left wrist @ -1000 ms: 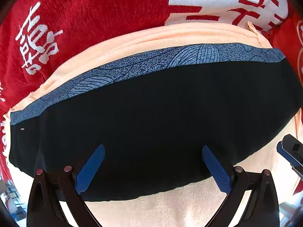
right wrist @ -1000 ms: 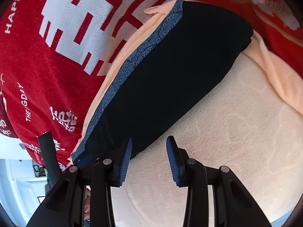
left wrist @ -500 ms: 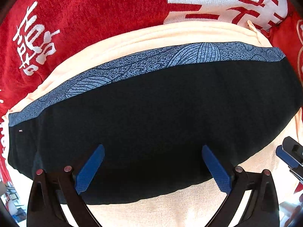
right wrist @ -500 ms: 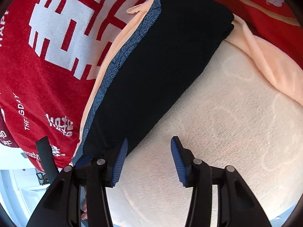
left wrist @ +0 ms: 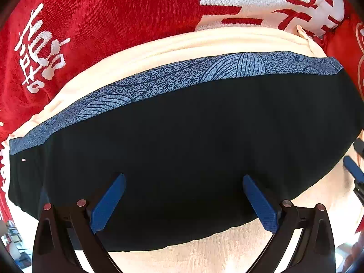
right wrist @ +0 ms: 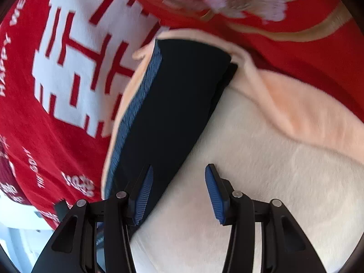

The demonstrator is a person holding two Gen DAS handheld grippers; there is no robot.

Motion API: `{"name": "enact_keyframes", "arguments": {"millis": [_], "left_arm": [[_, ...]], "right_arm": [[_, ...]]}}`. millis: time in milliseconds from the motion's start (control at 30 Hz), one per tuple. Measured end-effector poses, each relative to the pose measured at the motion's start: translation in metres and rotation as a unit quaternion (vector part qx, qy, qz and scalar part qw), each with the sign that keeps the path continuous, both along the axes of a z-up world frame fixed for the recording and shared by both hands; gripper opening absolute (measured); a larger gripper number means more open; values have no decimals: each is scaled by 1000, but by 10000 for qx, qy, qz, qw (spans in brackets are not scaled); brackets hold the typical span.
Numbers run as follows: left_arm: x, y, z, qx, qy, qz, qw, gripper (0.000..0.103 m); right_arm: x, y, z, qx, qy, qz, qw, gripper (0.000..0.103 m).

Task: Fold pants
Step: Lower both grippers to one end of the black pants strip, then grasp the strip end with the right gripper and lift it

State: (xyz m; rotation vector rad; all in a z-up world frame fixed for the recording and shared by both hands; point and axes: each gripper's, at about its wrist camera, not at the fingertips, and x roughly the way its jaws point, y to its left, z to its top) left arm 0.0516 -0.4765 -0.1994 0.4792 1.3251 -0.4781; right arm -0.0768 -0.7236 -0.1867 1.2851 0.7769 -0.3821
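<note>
Folded black pants [left wrist: 182,147] with a blue patterned waistband [left wrist: 182,77] lie flat on a cream towel [left wrist: 204,43]. My left gripper [left wrist: 183,178] points almost straight down over the pants' near half, jaws wide open, nothing between the pads. In the right wrist view the pants [right wrist: 177,104] run away as a long dark strip. My right gripper [right wrist: 179,168] stands open at the strip's near end, its left finger over the pants' edge and its right finger over bare towel [right wrist: 261,170]. A blue pad of the right gripper [left wrist: 353,170] shows at the left view's right edge.
A red blanket [left wrist: 113,22] with white lettering spreads under and beyond the towel. A red flowered cushion [right wrist: 250,6] lies past the pants' far end. A peach fold of the towel [right wrist: 307,109] rises at the right. The bed's edge and room floor [right wrist: 18,238] show at lower left.
The right gripper's jaws have widened, and it has drawn back and rolled, so the pants look farther and steeper in its view. The left gripper has stayed put.
</note>
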Motion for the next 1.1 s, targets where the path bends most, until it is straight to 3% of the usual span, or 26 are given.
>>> {"name": "enact_keyframes", "arguments": {"millis": [300,333,367,400,433,600,700,767,833,1000,1100], "left_arm": [[-6,4,-4,-143,-103,-3,9998,103],[-5,4,-3,-141,-74,24,9999,103],[-5,5,1,-125,-138,77,9998,98],[1,7,5,-130,-209,85,9997,77],[1,5,10,-161,-209,44,9996,65],[1,-14,23,-537,-237,-96,9982,65],[-8,-41,-2,-799,332,-274,9959,65],[-28,-54,-1,-626,-420,-670,9949,65],[-32,-55,0,-654,-511,-735,9938,62],[-17,-46,4,-931,-118,-642,9935,64],[-4,-20,16,-1093,97,-419,9931,64]], "right_arm": [[31,-25,-11,-163,-615,-256,9976,53],[37,-26,-11,-123,-634,-285,9975,50],[41,-27,-8,-109,-557,-301,9979,43],[44,-26,-5,-139,-466,-298,9984,22],[44,-26,-1,-176,-420,-276,9986,16],[49,-18,41,-662,-617,295,9955,15],[58,-5,65,-1085,-591,705,9898,15],[67,7,76,-1276,-530,976,9856,15],[76,19,88,-1612,-446,1197,9786,15],[101,50,113,-2145,-289,1635,9625,15],[113,76,130,-2564,-102,1953,9466,15]]}}
